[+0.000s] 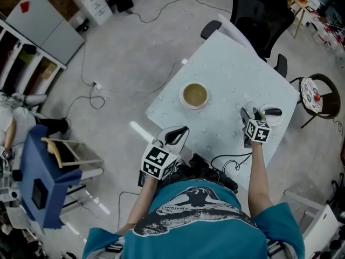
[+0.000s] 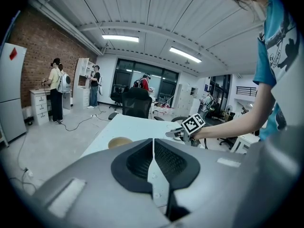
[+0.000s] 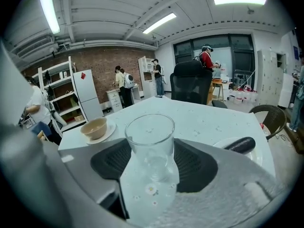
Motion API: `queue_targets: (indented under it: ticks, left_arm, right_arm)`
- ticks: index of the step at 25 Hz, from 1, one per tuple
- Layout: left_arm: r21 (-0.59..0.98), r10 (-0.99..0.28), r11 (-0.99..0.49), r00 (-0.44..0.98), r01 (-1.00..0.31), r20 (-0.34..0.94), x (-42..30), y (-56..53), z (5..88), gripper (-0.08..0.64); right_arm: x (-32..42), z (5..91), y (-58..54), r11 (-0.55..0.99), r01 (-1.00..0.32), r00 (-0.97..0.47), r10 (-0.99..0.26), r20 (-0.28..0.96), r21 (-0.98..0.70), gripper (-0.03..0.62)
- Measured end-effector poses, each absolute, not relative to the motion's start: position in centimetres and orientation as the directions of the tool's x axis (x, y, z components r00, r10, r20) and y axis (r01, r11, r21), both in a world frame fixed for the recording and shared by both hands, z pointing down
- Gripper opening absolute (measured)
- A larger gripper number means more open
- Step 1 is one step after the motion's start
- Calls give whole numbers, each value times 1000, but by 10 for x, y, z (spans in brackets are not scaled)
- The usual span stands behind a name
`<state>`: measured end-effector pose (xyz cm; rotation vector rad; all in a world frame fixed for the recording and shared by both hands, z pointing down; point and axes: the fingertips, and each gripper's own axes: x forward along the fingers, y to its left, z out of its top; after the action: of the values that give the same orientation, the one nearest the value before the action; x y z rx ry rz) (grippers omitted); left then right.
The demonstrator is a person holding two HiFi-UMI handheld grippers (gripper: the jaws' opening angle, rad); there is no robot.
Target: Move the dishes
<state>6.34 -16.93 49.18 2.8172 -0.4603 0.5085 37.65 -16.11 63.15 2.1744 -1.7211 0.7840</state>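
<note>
A tan bowl (image 1: pixel 194 94) rests on a white saucer near the middle of the pale table (image 1: pixel 226 63). A clear glass (image 3: pixel 151 137) stands near the table's right edge, and my right gripper (image 1: pixel 249 114) is shut on its sides. Just right of it, a white plate (image 1: pixel 274 120) carries a dark oblong thing (image 3: pixel 241 145). My left gripper (image 1: pixel 179 134) hovers at the table's near-left edge, shut with nothing in it; its pads (image 2: pixel 142 158) meet in a thin line. In the left gripper view, the bowl (image 2: pixel 118 142) lies ahead to the left.
A black office chair (image 1: pixel 264 9) stands at the table's far side and a round-seated chair (image 1: pixel 319 95) to its right. Cables (image 1: pixel 232 161) hang off the near edge. A blue cart (image 1: pixel 46 171) sits on the floor at left. People stand far off by the brick wall.
</note>
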Motion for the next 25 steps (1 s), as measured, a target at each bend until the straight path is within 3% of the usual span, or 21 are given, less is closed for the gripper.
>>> queue_targets:
  ticks: [5,15,25]
  left_arm:
    - [185,-264,-918,889,-350,374,59,-166,491,23]
    - [192,-279,-909,882,-371,380,49,-162,494,23]
    - [182,-324,-893,868,-411,376,35,-162,491,23]
  right_arm:
    - [370,619,-157,-256,-961,156,-817,554,-106,330]
    - [366,547,-164,-230,-969,172,-894,413,-94,331]
    - [310,525,-204,-54,-993,11,-924,383,-102,310]
